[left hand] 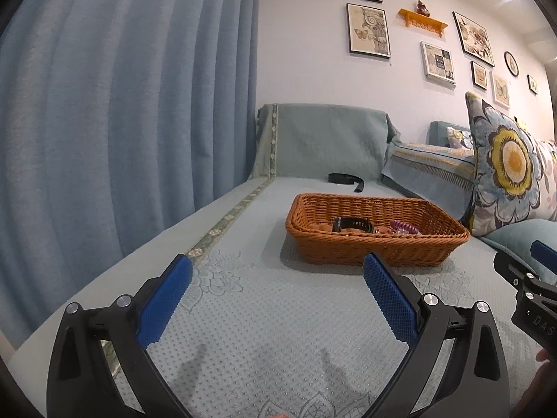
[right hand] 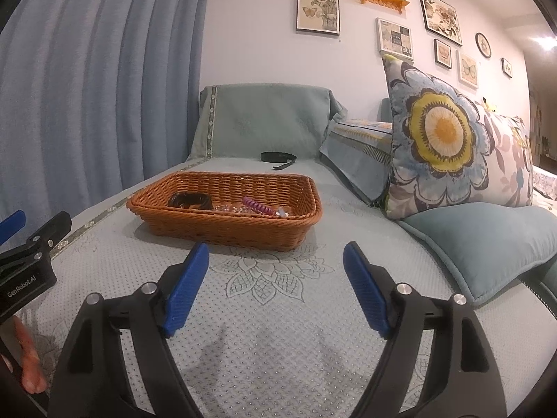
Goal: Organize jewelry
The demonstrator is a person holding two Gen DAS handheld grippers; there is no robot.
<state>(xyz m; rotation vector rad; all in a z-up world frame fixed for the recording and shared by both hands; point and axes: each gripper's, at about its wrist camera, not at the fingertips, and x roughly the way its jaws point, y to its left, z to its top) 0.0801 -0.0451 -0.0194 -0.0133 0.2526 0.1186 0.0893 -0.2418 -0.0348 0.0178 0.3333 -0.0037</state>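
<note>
A brown wicker basket (left hand: 376, 249) (right hand: 222, 233) stands on the pale green sofa cover. Inside it lie a black watch (left hand: 351, 224) (right hand: 189, 201), a purple spiral hair tie (left hand: 403, 226) (right hand: 258, 206) and some clear, glassy pieces (right hand: 231, 209). A black strap (left hand: 344, 178) (right hand: 278, 157) lies on the cover beyond the basket. My left gripper (left hand: 276, 271) stands open just short of the basket, with nothing between its blue pads. My right gripper (right hand: 276, 257) is open too, empty, in front of the basket's near wall.
A blue curtain (left hand: 122, 104) hangs along the left. Flowered cushions (right hand: 449, 139) and a plain teal cushion (right hand: 487, 240) crowd the right side. The sofa's covered armrest (left hand: 323, 139) rises behind the strap. A person's fingers (right hand: 28, 365) show at the lower left of the right wrist view.
</note>
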